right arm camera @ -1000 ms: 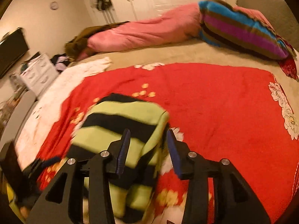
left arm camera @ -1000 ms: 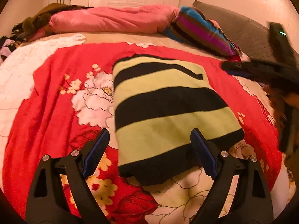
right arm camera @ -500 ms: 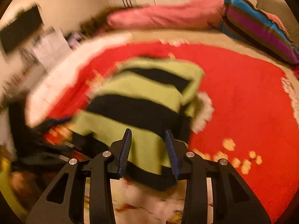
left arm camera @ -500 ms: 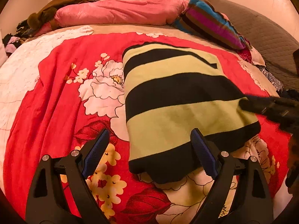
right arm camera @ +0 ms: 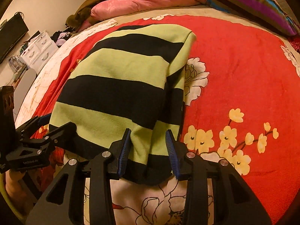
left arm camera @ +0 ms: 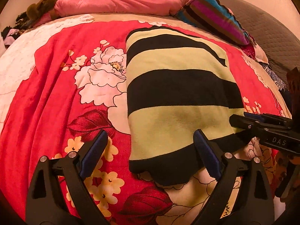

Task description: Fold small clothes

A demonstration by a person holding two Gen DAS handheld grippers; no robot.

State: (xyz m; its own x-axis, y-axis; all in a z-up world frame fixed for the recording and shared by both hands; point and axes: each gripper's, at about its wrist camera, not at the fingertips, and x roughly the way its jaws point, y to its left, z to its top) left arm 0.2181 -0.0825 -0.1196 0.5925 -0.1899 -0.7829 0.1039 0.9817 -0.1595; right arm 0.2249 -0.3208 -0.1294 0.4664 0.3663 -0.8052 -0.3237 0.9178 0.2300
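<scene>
A lime-green and black striped garment point(left arm camera: 178, 86) lies folded into a long strip on the red floral blanket point(left arm camera: 56, 93). My left gripper point(left arm camera: 150, 150) is open wide just above the garment's near left corner, and the black hem sits between its fingers untouched. From the right wrist it shows as the left gripper point(right arm camera: 54, 124) at the cloth's left edge. My right gripper point(right arm camera: 148, 146) stands partly open over the garment point(right arm camera: 116, 71) at its near right corner. Cloth lies between its pads point(right arm camera: 123, 150) without being pinched. In the left wrist view the right gripper point(left arm camera: 238, 121) reaches in from the right.
A pink quilt point(left arm camera: 121, 0) and a striped pillow point(left arm camera: 215, 16) lie along the far side of the bed. A grey padded cover point(left arm camera: 271, 37) is at the right. White drawers point(right arm camera: 39, 50) and a dark screen point(right arm camera: 11, 35) stand beyond the bed's left edge.
Both grippers have come down closer to the garment's near hem. The right one dropped the most and now straddles the near right corner. The garment itself lies as before.
</scene>
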